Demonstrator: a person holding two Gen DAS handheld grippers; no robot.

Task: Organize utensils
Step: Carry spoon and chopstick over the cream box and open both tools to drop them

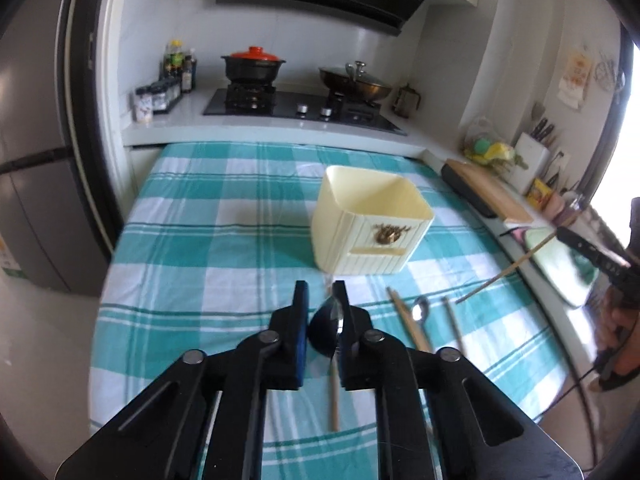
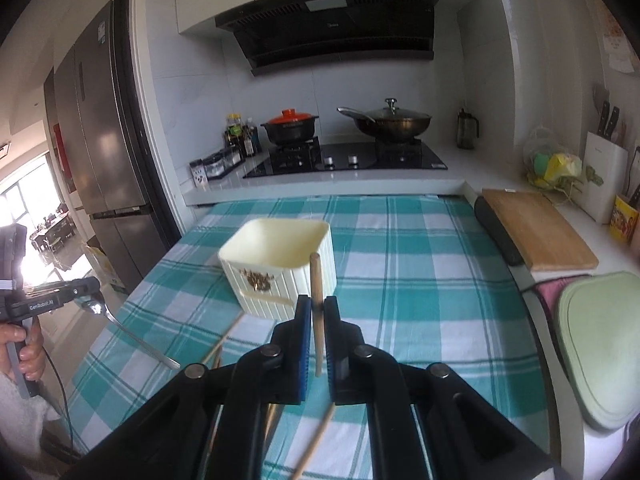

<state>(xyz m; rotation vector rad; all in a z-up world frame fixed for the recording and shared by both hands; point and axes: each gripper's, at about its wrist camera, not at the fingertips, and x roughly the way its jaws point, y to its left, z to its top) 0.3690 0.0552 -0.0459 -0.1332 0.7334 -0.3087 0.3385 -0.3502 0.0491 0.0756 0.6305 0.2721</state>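
A cream square utensil holder (image 1: pixel 370 226) stands on the checked tablecloth (image 1: pixel 224 208); it also shows in the right wrist view (image 2: pixel 280 264). My left gripper (image 1: pixel 322 300) is shut on a metal spoon (image 1: pixel 330 326), held above the cloth in front of the holder; the spoon also shows at the left of the right wrist view (image 2: pixel 120 326). My right gripper (image 2: pixel 316 312) is shut on a wooden chopstick (image 2: pixel 317 312), just before the holder; it also shows in the left wrist view (image 1: pixel 516 266). More chopsticks (image 1: pixel 410 324) and a second spoon (image 1: pixel 420 310) lie on the cloth.
A stove with a red-lidded pot (image 2: pixel 290 126) and a wok (image 2: pixel 390 122) stands behind the table. A wooden cutting board (image 2: pixel 536 232) and a pale green board (image 2: pixel 604 356) lie on the counter at right. A fridge (image 2: pixel 100 132) stands at left.
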